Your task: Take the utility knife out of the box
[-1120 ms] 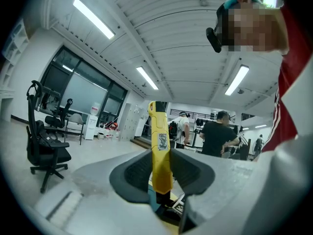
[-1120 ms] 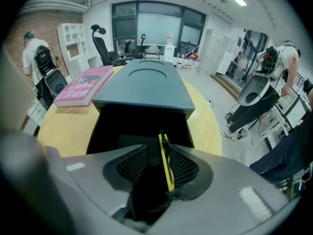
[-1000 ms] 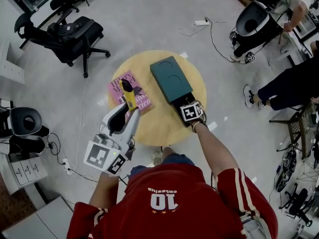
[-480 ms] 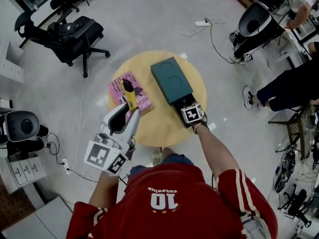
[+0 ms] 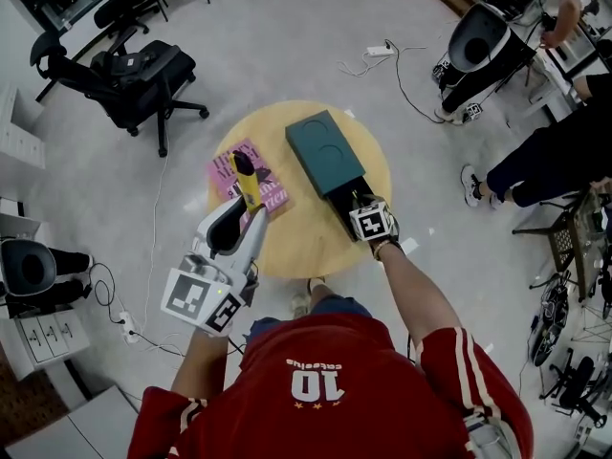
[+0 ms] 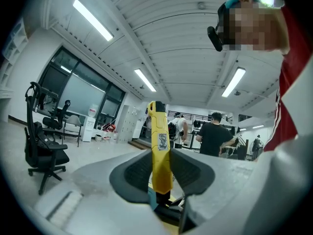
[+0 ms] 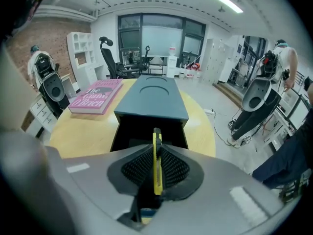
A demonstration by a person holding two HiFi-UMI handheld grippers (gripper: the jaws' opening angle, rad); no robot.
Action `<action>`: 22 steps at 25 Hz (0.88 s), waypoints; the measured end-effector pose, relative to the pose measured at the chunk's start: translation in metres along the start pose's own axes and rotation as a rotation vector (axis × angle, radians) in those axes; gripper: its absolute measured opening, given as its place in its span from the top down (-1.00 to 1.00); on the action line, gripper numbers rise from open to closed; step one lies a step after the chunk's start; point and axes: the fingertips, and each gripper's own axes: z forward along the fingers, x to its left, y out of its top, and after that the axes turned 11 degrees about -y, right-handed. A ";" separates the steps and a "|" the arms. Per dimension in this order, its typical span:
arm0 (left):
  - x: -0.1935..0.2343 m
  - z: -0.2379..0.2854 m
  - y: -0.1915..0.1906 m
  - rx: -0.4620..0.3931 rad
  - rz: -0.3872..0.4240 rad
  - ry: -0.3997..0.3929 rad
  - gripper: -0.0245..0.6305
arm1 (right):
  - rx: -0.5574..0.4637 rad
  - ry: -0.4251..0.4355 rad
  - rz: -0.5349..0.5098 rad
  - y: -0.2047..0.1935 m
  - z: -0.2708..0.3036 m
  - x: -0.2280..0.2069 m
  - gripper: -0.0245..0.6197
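Note:
A dark green box [image 5: 322, 149] lies on the round wooden table [image 5: 306, 251], its black drawer [image 5: 346, 197] pulled out toward me. My right gripper [image 5: 362, 207] hangs over the drawer's open end, tilted down, and is shut on a thin yellow utility knife [image 7: 156, 163] held edge-on between its pads. In the right gripper view the box [image 7: 154, 97] and its open drawer [image 7: 128, 131] lie just beyond the jaws. My left gripper [image 5: 251, 214] is held level over the table's left side, shut on a second yellow utility knife [image 5: 247, 184], which shows upright [image 6: 160, 146] between the pads.
A pink book [image 5: 228, 172] lies on the table's left edge, under the left gripper's knife. Black office chairs [image 5: 134, 75] stand at the back left. People and equipment occupy the right side, and a cable with a power strip [image 5: 382, 51] lies on the floor behind the table.
The right gripper has shifted a little back from the drawer toward the table's near edge. The left gripper and its knife have kept still.

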 end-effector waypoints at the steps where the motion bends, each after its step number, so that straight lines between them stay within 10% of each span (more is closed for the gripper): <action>1: -0.004 -0.002 0.001 -0.001 0.004 -0.003 0.54 | -0.017 -0.005 0.011 0.001 -0.006 -0.002 0.77; 22: -0.071 -0.053 -0.005 0.015 0.052 -0.066 0.54 | -0.378 0.020 0.091 0.065 -0.195 -0.008 0.77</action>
